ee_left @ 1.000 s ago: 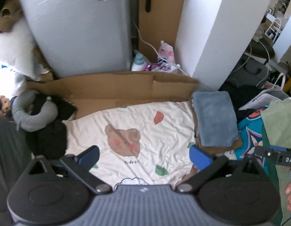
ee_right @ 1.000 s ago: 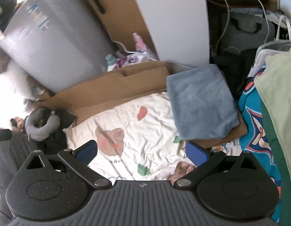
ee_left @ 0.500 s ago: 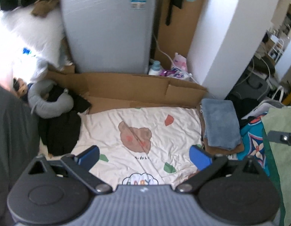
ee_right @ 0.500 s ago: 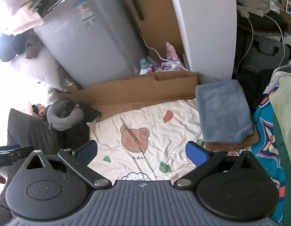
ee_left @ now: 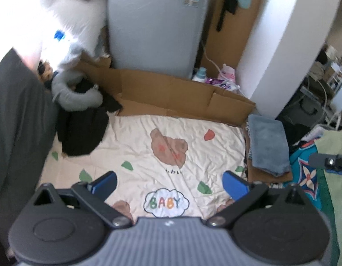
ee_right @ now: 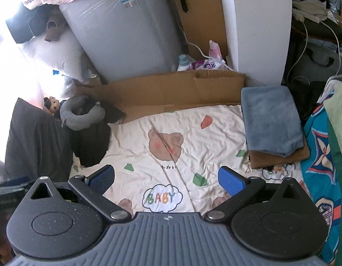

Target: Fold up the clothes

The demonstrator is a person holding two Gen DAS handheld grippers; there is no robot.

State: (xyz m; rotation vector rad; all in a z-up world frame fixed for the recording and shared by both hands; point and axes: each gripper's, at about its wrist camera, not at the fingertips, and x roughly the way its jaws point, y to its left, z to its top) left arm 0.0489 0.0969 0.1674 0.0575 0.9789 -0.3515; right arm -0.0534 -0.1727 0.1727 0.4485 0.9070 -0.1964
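Observation:
A folded grey-blue cloth (ee_left: 267, 144) (ee_right: 270, 124) lies on a brown folded piece at the right edge of a cream bear-print sheet (ee_left: 137, 150) (ee_right: 204, 141). A black garment (ee_left: 82, 130) (ee_right: 91, 144) lies crumpled at the sheet's left edge. A dark grey garment (ee_left: 18, 122) (ee_right: 35, 139) fills the far left. Pale green and teal clothes (ee_left: 332, 146) (ee_right: 337, 115) pile at the right. My left gripper (ee_left: 169, 182) and right gripper (ee_right: 166, 178) both hover open above the sheet's near part, holding nothing. The right gripper's tip (ee_left: 329, 163) shows in the left wrist view.
A flattened cardboard box (ee_left: 171, 95) (ee_right: 171, 88) stands behind the sheet, against a grey appliance (ee_left: 155, 22) (ee_right: 124, 33) and a white wall (ee_left: 288, 44). A grey neck pillow (ee_left: 75, 95) (ee_right: 82, 116) and a small doll (ee_right: 51, 104) sit at the left. Detergent bottles (ee_right: 199, 62) stand behind.
Both grippers have drawn back and up from the sheet, so more of it shows, including the BABY cloud print. Their fingers stay open.

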